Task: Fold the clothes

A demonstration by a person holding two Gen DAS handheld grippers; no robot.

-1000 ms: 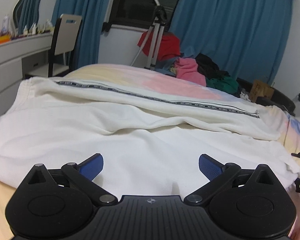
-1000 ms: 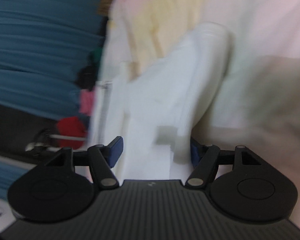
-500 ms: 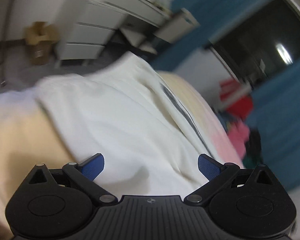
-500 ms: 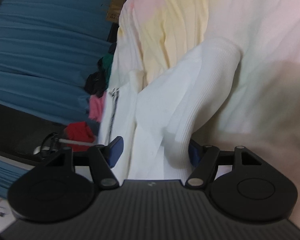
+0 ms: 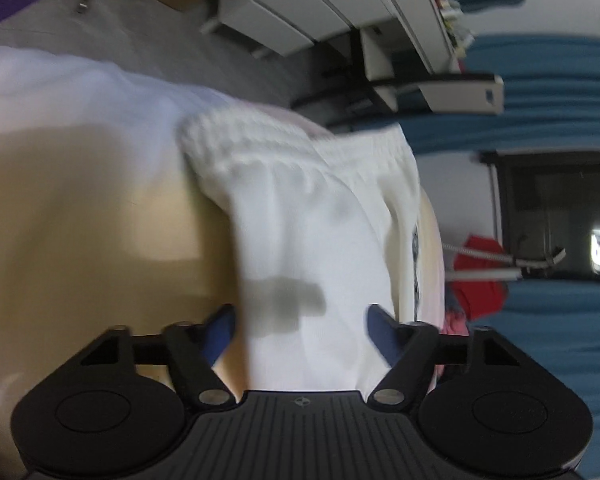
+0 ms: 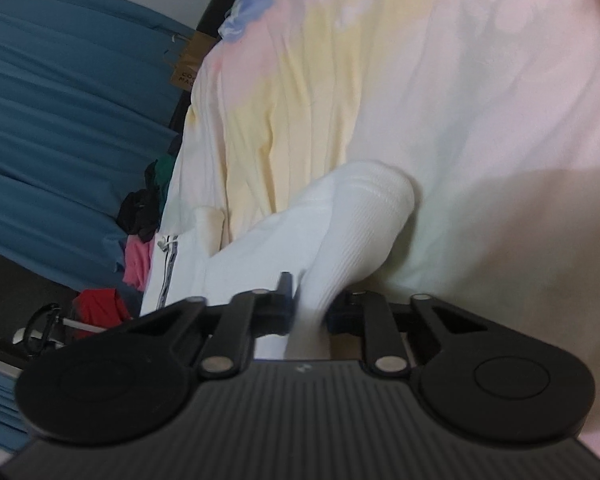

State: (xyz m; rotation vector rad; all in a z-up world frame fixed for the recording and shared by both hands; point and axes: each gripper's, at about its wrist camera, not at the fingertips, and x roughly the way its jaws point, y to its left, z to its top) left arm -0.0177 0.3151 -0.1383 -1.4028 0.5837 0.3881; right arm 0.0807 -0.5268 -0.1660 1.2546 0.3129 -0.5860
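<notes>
**Mara:** The right gripper (image 6: 309,306) has clamped shut on the ribbed cuff (image 6: 364,216) of those white cotton track trousers (image 5: 312,232). A second ago its blue pads stood well apart on either side of the cloth.

**Jon:** And the left gripper (image 5: 300,332)?

**Mara:** Its jaws are still spread, with white fabric lying between the pads and nothing pinched. But it has swung round completely. A moment back it looked flat across the trousers toward the blue curtains (image 5: 548,80); now it is tipped on its side, aimed at the gathered elastic waistband (image 5: 284,140).

**Jon:** So one end is held, the other only approached.

**Mara:** That's my reading. The trousers lie stretched over the pastel yellow-and-pink bedsheet (image 6: 440,80), the black-lettered side stripe (image 6: 167,276) toward the far edge of the bed. With the cuff secured, I'd guess the next thing is closing the left pads on the waistband end, then bringing the two ends together.

**Jon:** Any trouble ahead?

**Mara:** The left view is blurred, so I can't judge how deep the fabric sits between its pads. A shallow bite on that thick elastic could slip. The heap of red, pink and dark clothes (image 6: 132,236) by the curtains waits untouched.
</notes>
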